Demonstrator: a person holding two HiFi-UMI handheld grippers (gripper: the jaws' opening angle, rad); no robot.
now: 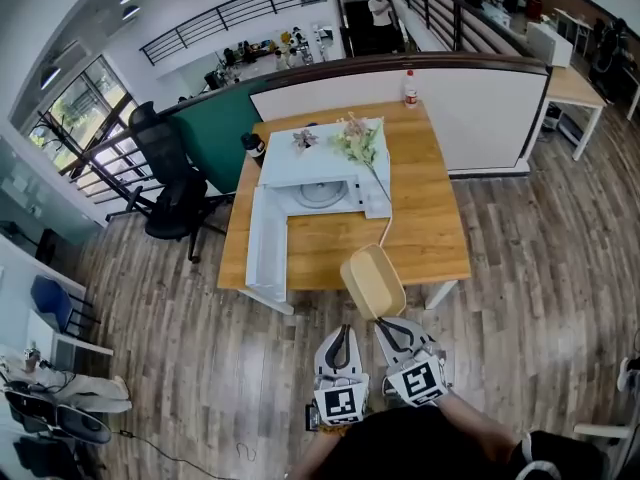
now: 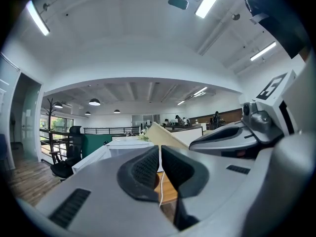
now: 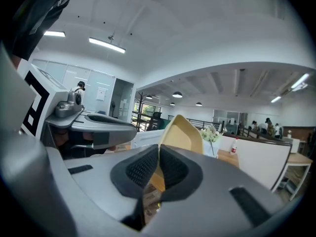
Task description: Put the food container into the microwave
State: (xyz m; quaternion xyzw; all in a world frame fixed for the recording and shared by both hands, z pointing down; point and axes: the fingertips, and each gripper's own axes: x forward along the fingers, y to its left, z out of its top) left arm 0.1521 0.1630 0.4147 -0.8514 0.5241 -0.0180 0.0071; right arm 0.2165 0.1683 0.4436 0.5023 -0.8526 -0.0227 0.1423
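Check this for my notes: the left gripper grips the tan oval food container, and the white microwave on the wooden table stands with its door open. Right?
Wrong gripper. The right gripper is shut on the tan oval food container, as the right gripper view shows; the left gripper is shut on nothing. The white microwave on the wooden table does stand with its door open.

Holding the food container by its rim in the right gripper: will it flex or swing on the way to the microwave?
Likely light and fairly stiff: the food container juts out from the right gripper without sagging. Pinched at one edge only, it may pivot if bumped. Contents can't be seen, so it could be heavier.
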